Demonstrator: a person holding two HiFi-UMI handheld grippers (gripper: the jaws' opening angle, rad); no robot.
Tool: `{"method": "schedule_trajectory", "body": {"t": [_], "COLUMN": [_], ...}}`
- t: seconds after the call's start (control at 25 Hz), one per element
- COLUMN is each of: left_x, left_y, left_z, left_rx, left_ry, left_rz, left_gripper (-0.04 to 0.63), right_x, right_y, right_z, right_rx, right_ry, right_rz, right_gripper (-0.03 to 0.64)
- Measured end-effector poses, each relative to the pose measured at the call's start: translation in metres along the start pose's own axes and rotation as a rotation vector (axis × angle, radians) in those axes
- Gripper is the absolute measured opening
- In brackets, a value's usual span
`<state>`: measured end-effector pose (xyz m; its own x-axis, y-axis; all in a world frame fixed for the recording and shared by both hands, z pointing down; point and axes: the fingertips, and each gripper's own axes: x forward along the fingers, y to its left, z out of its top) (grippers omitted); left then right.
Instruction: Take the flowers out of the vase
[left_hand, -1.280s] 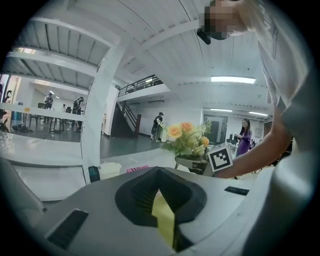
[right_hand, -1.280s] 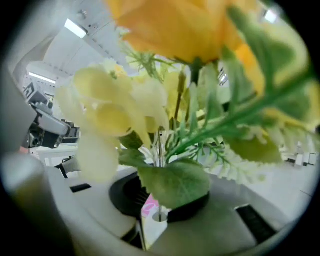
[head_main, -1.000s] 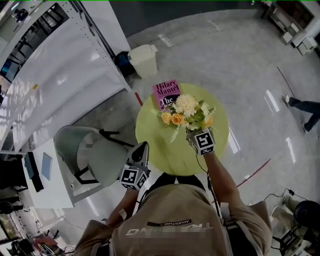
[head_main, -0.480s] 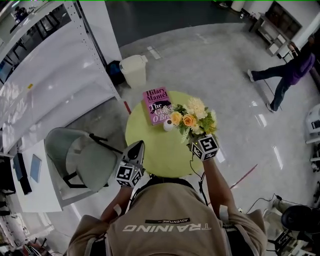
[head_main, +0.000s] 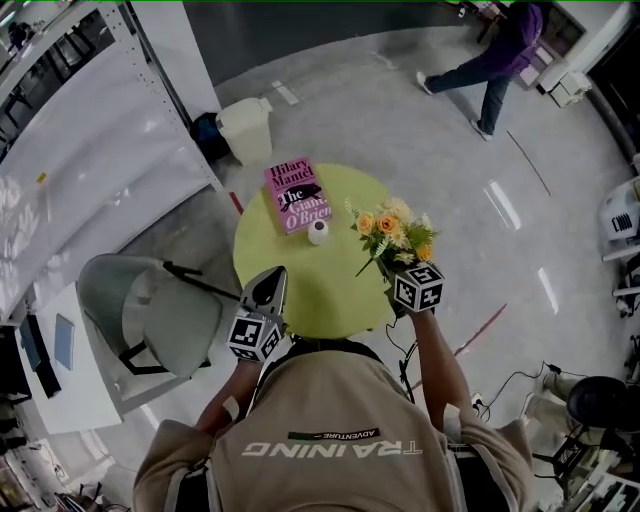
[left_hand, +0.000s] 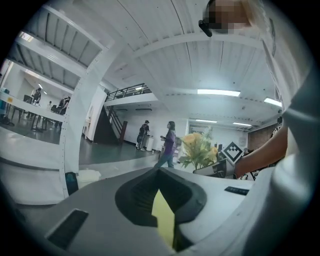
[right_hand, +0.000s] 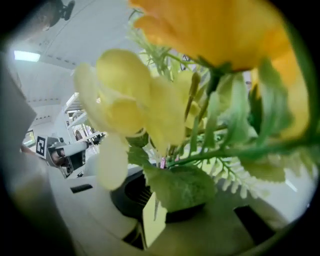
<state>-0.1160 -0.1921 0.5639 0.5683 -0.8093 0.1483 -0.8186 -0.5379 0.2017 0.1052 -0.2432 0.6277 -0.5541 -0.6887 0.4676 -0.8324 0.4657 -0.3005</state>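
Right gripper (head_main: 398, 268) clamped tight on stems of bunch of orange and cream flowers (head_main: 393, 230). Bunch held in air over right edge of round yellow-green surface (head_main: 320, 290), well clear of small white vase (head_main: 318, 232). Vase upright near surface centre, just beside near corner of pink book (head_main: 297, 195) (book at far edge). Left gripper (head_main: 270, 285) closed, nothing in it, over near-left edge.

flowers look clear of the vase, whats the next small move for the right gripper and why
Probably bring the flowers in over the bare green table and lay them down. The right gripper has its jaws shut on the stems, and the bouquet hangs at the table's right edge, apart from the small white vase, so only setting them down seems left.
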Motion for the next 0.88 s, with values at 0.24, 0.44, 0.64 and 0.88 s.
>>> {"method": "schedule_trajectory", "body": {"t": [0.24,0.44,0.64,0.88], "left_x": [0.005,0.008,0.018,0.031], "left_y": [-0.003,0.006,0.015,0.028], "left_z": [-0.006,-0.011,-0.013,-0.009], "left_rx": [0.002,-0.006,-0.024,-0.042], "left_ry": [0.029,0.055,0.068,0.064], "left_rz": [0.009,0.044,0.075,0.113], "left_gripper": [0.002,0.002,0.002,0.002], "right_x": [0.012,0.043,0.073,0.094], "right_y": [-0.032,-0.046,-0.065,-0.089], "right_z": [-0.059,-0.090,-0.098,-0.109], "right_rx": [0.068,0.066,0.090,0.135], "right_ry": [0.191,0.320,0.352,0.380], "right_rz": [-0.029,-0.016,-0.030,-0.090], "right_gripper": [0.041,0.041,0.041,0.049]}}
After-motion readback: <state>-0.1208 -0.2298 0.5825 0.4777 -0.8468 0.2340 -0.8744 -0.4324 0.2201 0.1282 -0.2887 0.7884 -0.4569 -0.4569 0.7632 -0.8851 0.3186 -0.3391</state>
